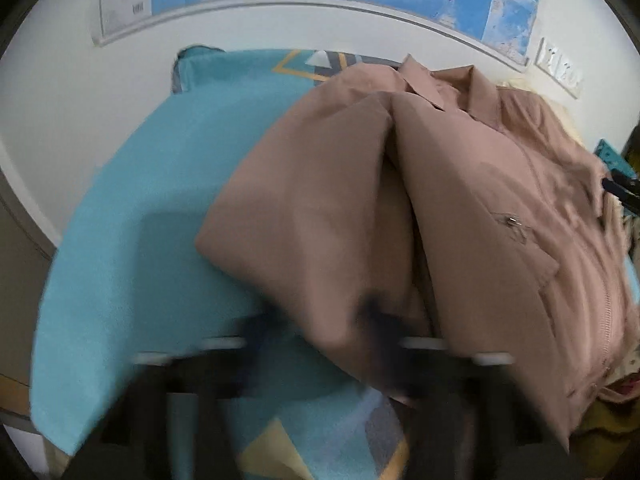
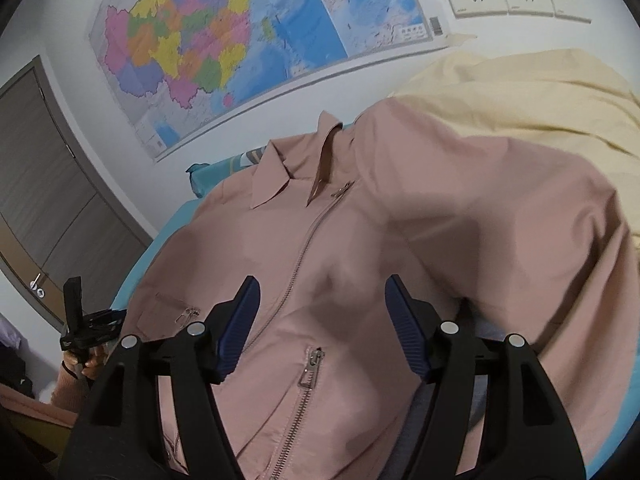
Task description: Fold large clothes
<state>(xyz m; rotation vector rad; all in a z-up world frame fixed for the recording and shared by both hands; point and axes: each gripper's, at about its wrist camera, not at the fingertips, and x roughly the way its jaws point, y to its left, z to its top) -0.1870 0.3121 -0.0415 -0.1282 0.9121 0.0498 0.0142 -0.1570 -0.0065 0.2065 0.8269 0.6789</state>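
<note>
Here, pink jacket point(image 2: 360, 248) mid-frame on blue bed cover point(image 1: 132, 216), right gripper point(image 2: 322, 300) jaws wide open (holding nothing), left gripper point(image 1: 320, 344) too blurry, cannot tell.

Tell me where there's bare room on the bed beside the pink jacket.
Bare teal cover lies between the wall and the pink jacket. Past the jacket's other side it is crowded: a yellow garment lies there.

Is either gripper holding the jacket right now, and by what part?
Right gripper: open, holding nothing, above the pink jacket. Left gripper: too blurred to tell; jacket fabric lies over one of its fingers.
</note>
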